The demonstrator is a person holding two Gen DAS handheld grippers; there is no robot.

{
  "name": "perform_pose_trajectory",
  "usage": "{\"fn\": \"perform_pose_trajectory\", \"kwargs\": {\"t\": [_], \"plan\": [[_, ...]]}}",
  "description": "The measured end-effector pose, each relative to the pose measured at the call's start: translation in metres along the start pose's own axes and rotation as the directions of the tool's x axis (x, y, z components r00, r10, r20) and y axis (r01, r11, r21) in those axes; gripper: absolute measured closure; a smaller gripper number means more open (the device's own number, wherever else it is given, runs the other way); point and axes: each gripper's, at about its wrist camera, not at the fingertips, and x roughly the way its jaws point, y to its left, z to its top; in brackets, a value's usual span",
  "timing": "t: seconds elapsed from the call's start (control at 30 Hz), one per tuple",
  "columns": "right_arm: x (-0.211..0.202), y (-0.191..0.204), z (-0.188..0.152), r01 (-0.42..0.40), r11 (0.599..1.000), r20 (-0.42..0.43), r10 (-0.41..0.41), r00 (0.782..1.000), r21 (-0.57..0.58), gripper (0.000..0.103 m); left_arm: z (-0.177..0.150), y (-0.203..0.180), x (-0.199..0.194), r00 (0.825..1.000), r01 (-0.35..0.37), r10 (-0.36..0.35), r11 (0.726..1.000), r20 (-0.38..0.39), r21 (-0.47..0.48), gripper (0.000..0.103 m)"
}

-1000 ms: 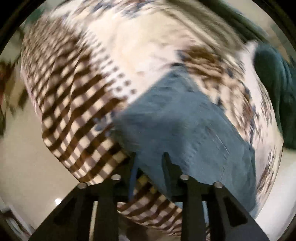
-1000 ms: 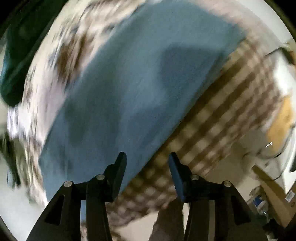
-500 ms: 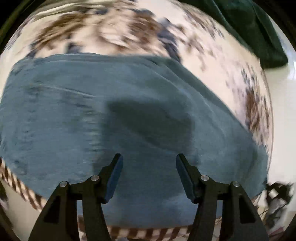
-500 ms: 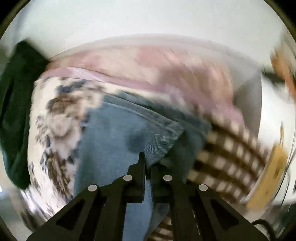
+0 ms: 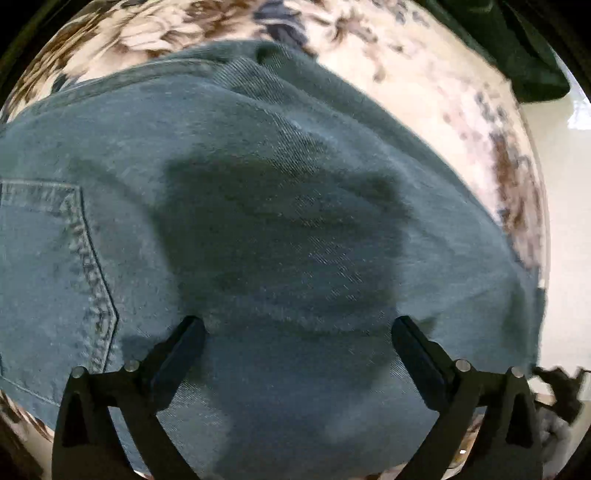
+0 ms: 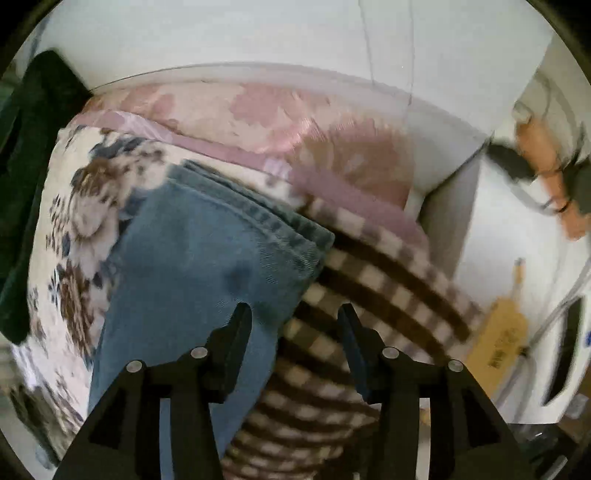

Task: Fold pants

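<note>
The pants [image 5: 258, 229], made of blue denim, lie spread flat on a bed covered by a floral bedspread [image 5: 424, 85]; the pants serve as the reference for all positions below. In the left wrist view, the left gripper [image 5: 297, 334] hangs directly over the middle of the pants with its jaws wide apart and nothing between them, and its shadow falls as a dark patch on the denim ahead of the fingers. A stitched back pocket [image 5: 48, 266] occupies the left part of the pants in this view. The floral bedspread shows beyond the far edge and along the right edge of the pants, and a dark green cloth [image 5: 532, 66] lies past the far right corner, well apart from the denim. In the right wrist view, the right gripper [image 6: 293, 321] is positioned over the right edge of the pants [image 6: 192, 266], with its jaws apart and empty; the left finger is above the denim and the right finger is above a brown-and-cream checked blanket [image 6: 369, 295] that lies just beside the pants on that side. A hemmed edge of the denim with visible stitching [image 6: 258, 218] runs across the far end of the pants in this view. A pink floral pillow [image 6: 295, 122] rests beyond that far end, against a white wall [image 6: 258, 33]. The dark green cloth [image 6: 26, 166] lies to the left of the pants, separated from them by the floral bedspread [image 6: 81, 206].
</note>
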Motion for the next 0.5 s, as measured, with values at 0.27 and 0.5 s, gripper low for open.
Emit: {"fn": "perform_pose_trajectory", "kwargs": {"t": [0.27,0.5], "plan": [[0.009,0.208,-0.068,-0.229,0.780,-0.273,0.078,0.959,-0.582,0.052,0.006,-0.025,0.014,0.986,-0.156,0.155,0.988,-0.052,-0.011,0.000],[0.076,0.350,-0.165,-0.225,0.372,-0.299,-0.156,0.941,-0.900,0.052,0.023,-0.013,-0.044,0.980,-0.174,0.181,0.981,0.081,-0.082,0.000]]}}
